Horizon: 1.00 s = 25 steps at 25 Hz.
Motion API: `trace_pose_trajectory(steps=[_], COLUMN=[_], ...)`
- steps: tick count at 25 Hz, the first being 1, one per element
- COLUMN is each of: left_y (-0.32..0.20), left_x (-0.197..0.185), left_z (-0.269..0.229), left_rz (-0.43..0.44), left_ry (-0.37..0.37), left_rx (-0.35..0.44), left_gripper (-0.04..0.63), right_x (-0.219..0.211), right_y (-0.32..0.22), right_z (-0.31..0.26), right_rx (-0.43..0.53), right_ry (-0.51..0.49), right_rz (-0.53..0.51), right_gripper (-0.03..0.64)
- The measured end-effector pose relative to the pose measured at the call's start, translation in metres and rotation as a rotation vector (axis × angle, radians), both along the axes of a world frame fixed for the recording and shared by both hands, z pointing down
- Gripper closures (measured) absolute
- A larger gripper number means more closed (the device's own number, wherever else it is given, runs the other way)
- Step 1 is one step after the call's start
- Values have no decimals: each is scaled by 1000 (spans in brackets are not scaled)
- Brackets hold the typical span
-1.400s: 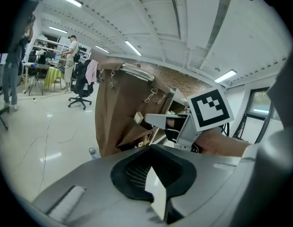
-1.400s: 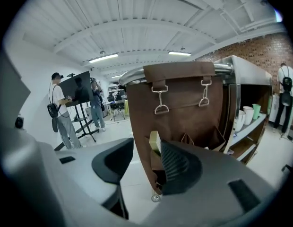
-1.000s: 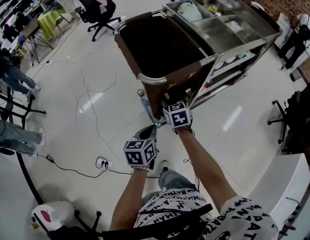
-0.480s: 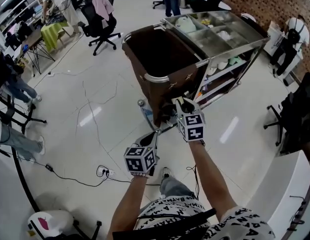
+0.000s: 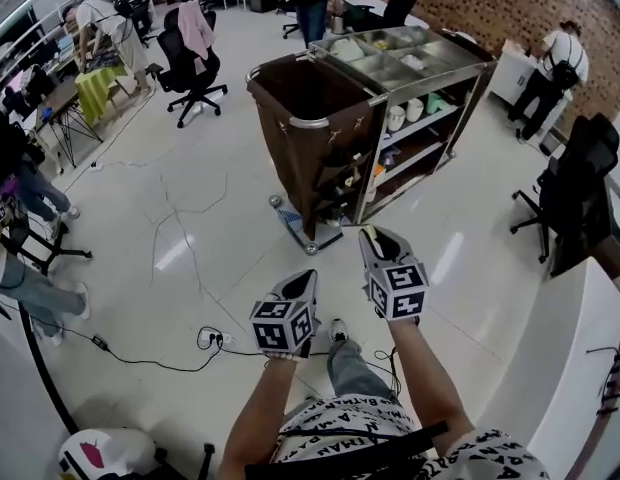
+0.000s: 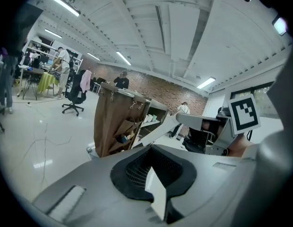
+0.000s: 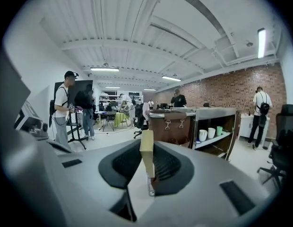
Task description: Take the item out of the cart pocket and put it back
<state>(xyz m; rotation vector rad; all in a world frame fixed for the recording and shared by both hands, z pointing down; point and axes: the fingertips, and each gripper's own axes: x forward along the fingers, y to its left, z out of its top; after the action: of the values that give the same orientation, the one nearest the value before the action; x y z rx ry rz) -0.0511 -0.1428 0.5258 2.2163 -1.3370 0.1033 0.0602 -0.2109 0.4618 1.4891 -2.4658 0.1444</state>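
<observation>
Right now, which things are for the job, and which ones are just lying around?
For the job:
- thin tan item, held in the right gripper
- brown cart pocket
- cart

Just lying about:
- office chair
- floor cable
- cups on the cart shelf

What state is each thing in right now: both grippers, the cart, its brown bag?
Right gripper: shut on a tan item.
Tan item: pinched upright between the jaws, out of the cart.
Left gripper: shut, empty.
Cart: standing on the floor, apart from both grippers.
Brown bag: hanging on the cart, top open.
</observation>
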Motion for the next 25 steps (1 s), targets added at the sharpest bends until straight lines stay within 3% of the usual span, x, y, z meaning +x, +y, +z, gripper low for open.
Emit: trace_pose_trajectory(steps=[5, 10, 25], left_y=[56, 81, 83], left_x=[0, 0, 30], left_z=[-3, -2, -18], left_rz=[24, 29, 28], left_ry=[2, 0, -13], left_rx=[0, -2, 39], left_gripper=[597, 597, 597], right_x=[5, 9, 30], right_y=[86, 130, 136], right_z=[17, 30, 18], right_rx=[-61, -115, -97], right_ry=[-17, -65, -84], right_rz=[20, 45, 15], right_gripper=[532, 532, 532])
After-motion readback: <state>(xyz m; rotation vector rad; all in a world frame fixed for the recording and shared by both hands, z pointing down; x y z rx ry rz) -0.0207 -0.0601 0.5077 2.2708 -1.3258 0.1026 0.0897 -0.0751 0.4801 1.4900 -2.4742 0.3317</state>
